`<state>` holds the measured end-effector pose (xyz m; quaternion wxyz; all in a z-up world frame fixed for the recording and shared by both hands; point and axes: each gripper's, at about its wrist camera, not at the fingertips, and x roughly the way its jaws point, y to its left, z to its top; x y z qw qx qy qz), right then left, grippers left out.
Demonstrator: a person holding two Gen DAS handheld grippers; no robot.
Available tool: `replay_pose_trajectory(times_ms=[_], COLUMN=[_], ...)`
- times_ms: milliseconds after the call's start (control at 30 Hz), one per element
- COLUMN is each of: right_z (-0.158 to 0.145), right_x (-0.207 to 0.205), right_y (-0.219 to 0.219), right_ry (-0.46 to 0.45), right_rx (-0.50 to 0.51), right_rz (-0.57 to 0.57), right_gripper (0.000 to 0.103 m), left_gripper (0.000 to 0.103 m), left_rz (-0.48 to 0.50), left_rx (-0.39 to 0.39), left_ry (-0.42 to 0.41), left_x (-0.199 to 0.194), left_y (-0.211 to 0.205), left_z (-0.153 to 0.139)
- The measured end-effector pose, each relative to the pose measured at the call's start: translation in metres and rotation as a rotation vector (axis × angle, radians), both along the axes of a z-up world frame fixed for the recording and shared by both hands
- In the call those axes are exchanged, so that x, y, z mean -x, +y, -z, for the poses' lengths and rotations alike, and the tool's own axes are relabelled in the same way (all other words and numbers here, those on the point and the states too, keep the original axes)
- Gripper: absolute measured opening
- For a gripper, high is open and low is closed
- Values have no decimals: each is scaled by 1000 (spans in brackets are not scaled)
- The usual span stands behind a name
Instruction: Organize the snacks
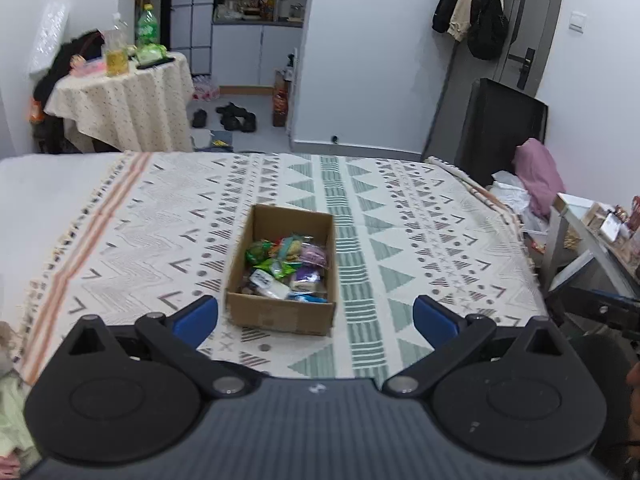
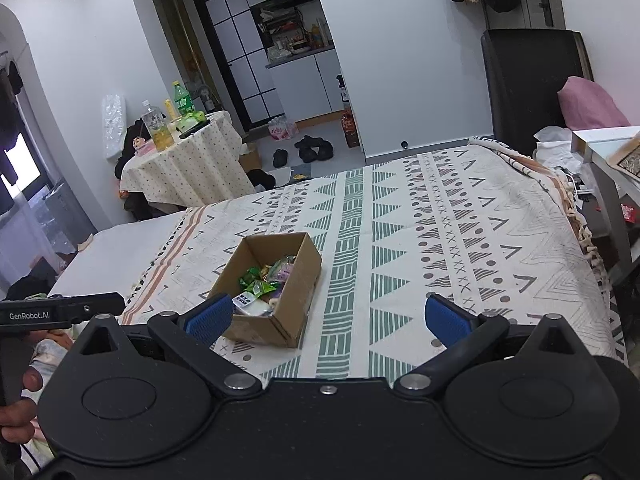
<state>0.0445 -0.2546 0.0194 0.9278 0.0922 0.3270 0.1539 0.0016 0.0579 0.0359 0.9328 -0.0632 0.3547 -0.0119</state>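
Open brown box (image 1: 280, 312) upright on patterned cloth, holding piled wrapped snacks (image 1: 290, 270): green, purple, white packs; maybe cookies, blurry.

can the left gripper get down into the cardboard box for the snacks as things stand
Probably yes. The left gripper is open and empty, and the cardboard box sits right ahead of it with its top open. Nothing lies between them on the patterned cloth, and the snacks lie uncovered.
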Motion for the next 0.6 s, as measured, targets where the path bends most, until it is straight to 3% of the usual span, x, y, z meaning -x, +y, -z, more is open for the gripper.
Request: replay_pose_trajectory(times_ms=[333,600], right_z=[0,10], right_x=[14,22], right_y=[4,19], right_ry=[2,8], right_rx=[41,92], right_rz=[13,-42], right_gripper=[103,103], left_gripper=[103,103], left_rz=[9,9], left_rx=[-33,-50], left_ry=[-14,18], left_x=[20,25], left_y=[0,-2], left_z=[-4,13])
